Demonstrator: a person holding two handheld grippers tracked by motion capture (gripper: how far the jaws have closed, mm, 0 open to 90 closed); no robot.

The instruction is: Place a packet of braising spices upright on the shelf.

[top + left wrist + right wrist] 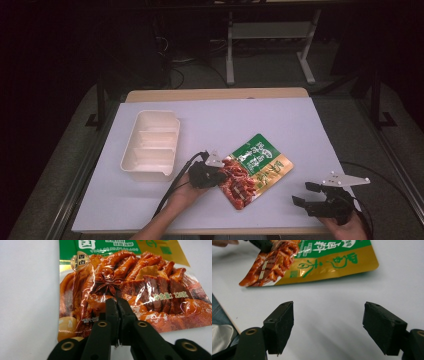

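- My left gripper (220, 176) reaches in from the near edge, forearm angled right, its jaws pinched tight on the near edge of the food pouch (255, 170).
- The pouch lies flat on the white table (300, 125), right of the cream tray (150, 145).
- My right gripper (306, 194) rests low at the near right corner, well apart from the pouch, jaws spread wide with nothing between them.

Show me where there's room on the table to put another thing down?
The far right of the white table, beyond the snack pouch, is bare, and so is the front left corner below the cream tray. It is crowded in the near middle, where the left gripper pinches the pouch.
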